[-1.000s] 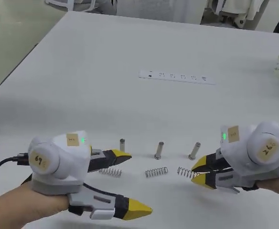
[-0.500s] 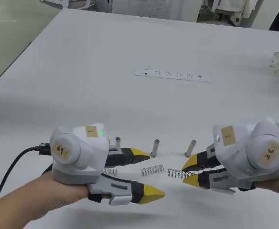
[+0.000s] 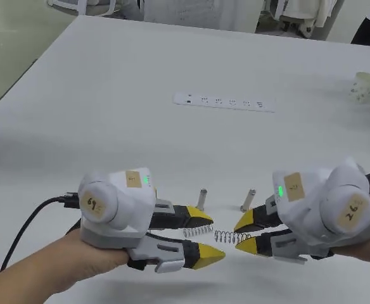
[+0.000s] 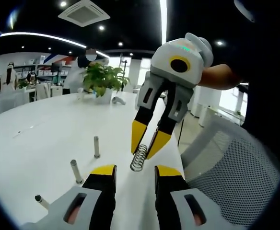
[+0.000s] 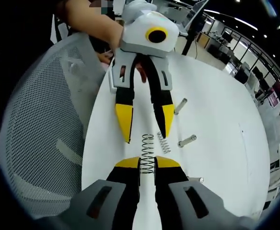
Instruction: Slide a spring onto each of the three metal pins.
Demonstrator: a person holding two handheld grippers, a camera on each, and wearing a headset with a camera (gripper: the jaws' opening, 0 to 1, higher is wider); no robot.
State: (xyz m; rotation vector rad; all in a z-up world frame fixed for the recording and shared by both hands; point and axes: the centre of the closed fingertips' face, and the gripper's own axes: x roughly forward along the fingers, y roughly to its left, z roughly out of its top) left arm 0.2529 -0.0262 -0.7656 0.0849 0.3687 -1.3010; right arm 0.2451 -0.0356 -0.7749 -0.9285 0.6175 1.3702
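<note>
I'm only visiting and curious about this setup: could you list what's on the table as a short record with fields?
surface: white table
left gripper: open, holds nothing
right gripper: shut on a spring
second spring: lies on the table by the left gripper's tips
pins: three, upright, no springs on them yet
farther back: power strip, cup
</note>
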